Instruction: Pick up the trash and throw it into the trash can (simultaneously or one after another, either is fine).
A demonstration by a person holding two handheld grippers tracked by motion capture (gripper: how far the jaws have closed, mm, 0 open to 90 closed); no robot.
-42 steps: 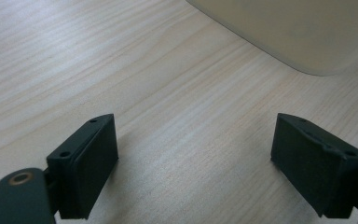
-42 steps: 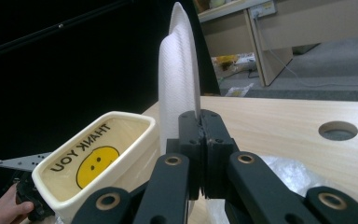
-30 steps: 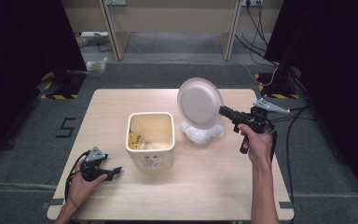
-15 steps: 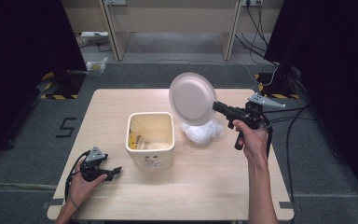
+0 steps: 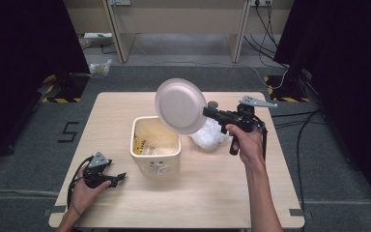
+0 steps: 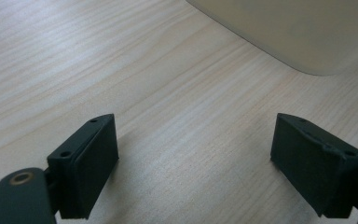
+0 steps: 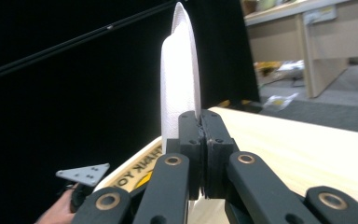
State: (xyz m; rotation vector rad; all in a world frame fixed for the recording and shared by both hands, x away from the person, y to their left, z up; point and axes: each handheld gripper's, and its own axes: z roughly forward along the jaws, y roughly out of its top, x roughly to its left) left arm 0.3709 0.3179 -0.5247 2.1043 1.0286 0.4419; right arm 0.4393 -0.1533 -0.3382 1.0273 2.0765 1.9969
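The right hand-held gripper has its jaws clamped tight on the rim of a white paper plate, and in the right gripper view the plate rises edge-on straight out of the pinched pads. Seen from above, the plate stands out from the jaw tips toward nine o'clock, tilted up on edge with its face turned toward the person, hanging above the far right corner of the cream bin. The bin's open mouth lies at about seven o'clock from the jaws and lower down; some scraps already sit inside it. So the plate, as I judge it, has to travel down and a little farther toward nine o'clock, and its flat face needs tipping so the disc slides into the opening rather than catching on the rim. Just below the right hand-held gripper, at about six o'clock, a crumpled white wad rests on the tabletop.

The left hand-held gripper lies on the tabletop at eight o'clock from the bin, jaws spread wide and empty, with the bin's wall just ahead of them. The right hand is clearly the nearer one for the drop.
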